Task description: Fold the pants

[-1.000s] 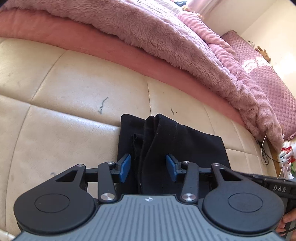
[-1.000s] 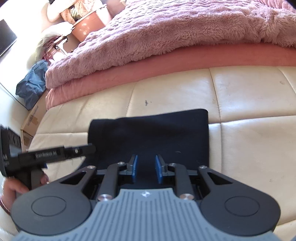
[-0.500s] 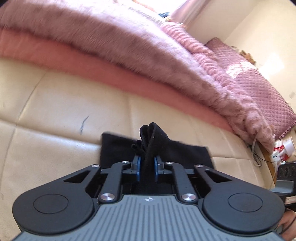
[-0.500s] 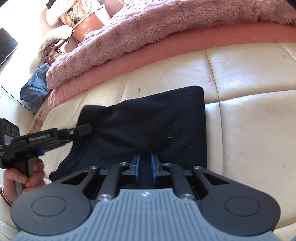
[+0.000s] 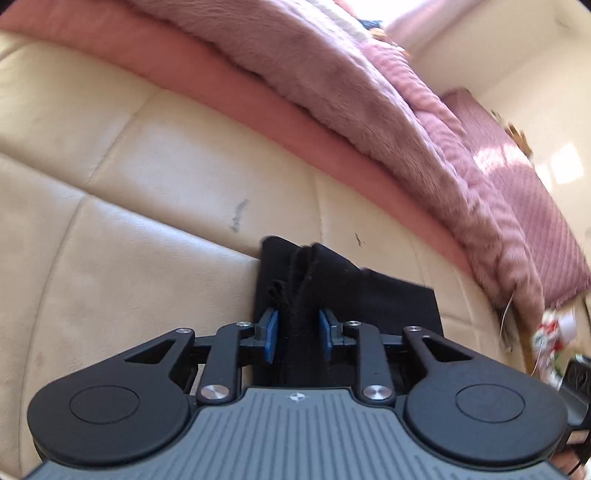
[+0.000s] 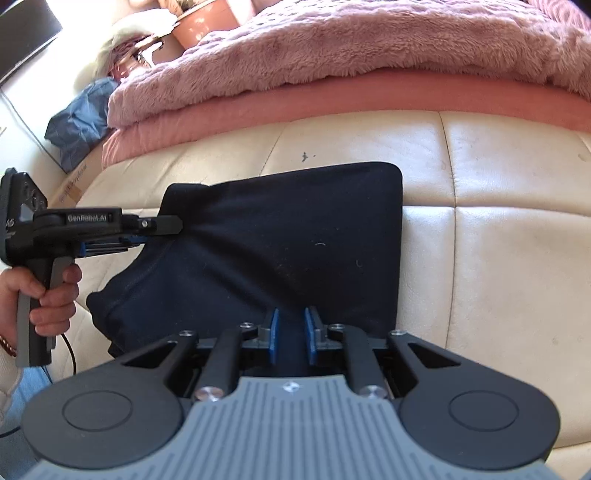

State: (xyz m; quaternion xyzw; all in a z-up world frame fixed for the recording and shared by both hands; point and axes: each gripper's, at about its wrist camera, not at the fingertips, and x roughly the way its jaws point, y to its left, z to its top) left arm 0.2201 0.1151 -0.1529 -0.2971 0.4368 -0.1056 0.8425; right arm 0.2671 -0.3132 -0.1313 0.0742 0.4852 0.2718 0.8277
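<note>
Dark folded pants [image 6: 295, 229] lie on a cream leather sofa [image 6: 498, 240]. My right gripper [image 6: 291, 334] sits at their near edge, its blue pads on a fold of the cloth and its jaws opening slightly. In the same view my left gripper [image 6: 162, 225], held by a hand [image 6: 55, 295], reaches in from the left, and the pants' left corner rises in a tent to its tip. In the left wrist view a raised ridge of the pants [image 5: 306, 280] fills the gap in my left gripper [image 5: 298, 332], whose jaws are opening.
A fluffy pink blanket [image 6: 369, 48] over a salmon one [image 6: 332, 99] lines the sofa's back. A blue cloth bundle [image 6: 81, 122], a cardboard box [image 6: 74, 184] and a pot [image 6: 203, 22] stand beyond the sofa's left end. Bare cushion [image 5: 147, 221] spreads left of the pants.
My left jaws closed on the bunched ridge of cloth, then widened somewhat. The pants' left corner has been lifted. My right gripper narrowed on the near edge and sank toward it.
</note>
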